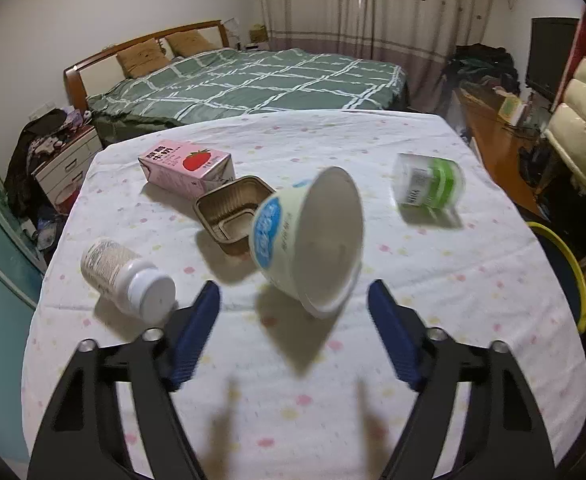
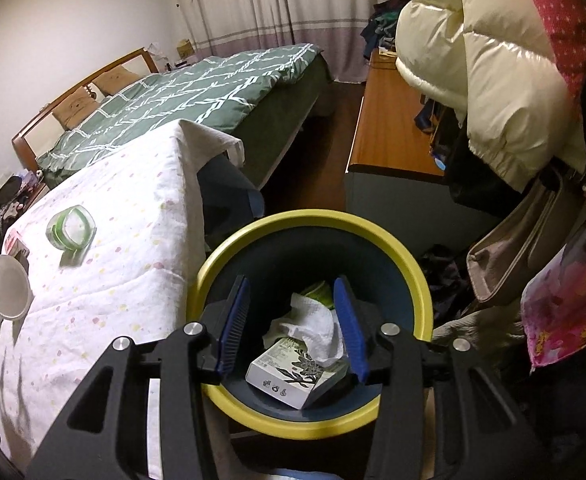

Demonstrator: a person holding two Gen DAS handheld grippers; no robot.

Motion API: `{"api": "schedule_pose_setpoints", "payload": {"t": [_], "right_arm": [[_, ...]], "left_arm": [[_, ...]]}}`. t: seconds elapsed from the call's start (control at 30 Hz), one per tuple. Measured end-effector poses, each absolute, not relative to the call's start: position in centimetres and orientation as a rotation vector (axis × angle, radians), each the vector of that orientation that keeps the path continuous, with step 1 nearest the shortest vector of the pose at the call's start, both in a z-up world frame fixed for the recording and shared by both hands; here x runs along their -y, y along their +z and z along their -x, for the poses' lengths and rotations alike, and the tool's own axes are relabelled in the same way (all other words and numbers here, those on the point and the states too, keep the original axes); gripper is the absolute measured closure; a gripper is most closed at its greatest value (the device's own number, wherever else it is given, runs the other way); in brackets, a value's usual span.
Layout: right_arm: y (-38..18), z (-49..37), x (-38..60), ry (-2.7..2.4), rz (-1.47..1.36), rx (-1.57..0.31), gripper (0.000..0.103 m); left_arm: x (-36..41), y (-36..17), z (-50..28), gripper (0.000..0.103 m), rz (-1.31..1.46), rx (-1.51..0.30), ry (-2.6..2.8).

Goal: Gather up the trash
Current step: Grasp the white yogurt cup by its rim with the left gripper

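Trash lies on the surface (image 1: 413,280): a yogurt cup (image 1: 309,240) on its side between the wide left tongs (image 1: 293,304), unpinched. Right tongs (image 2: 293,300), half-spread and empty, hover over the bin (image 2: 425,280). Rounded cup may roll or slip during closure.

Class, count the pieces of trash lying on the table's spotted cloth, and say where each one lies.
5: pink milk carton at the far left, foil tray beside it, white bottle near left, yogurt cup in the middle, green-banded container right. None seems hidden.

Crinkled foil tray (image 1: 233,210), glossy plastic cup (image 1: 309,240), cloth-covered table (image 1: 413,280)
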State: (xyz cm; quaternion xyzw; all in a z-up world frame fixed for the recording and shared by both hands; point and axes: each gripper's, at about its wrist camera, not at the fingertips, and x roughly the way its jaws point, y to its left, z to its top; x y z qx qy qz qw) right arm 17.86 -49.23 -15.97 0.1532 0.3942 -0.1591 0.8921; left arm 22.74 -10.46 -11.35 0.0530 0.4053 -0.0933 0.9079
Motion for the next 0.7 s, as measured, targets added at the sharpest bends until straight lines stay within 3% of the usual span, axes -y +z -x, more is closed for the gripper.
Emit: {"api": "schedule_pose_setpoints", "payload": {"t": [0.27, 0.63, 0.7], "right_arm": [[-17.0, -18.2, 49.1, -0.32, -0.325, -0.836, 0.061], [-17.6, -18.5, 48.9, -0.301, -0.333, -0.844, 0.061], [-17.6, -18.4, 48.9, -0.299, -0.337, -0.843, 0.061]], "left_arm": [[11.2, -11.9, -25.1, 0.048, -0.137, -0.834, -0.172], [10.7, -11.8, -26.1, 0.091, -0.148, -0.836, -0.174], [10.8, -11.6, -26.0, 0.095, -0.149, -0.832, -0.186]]}}
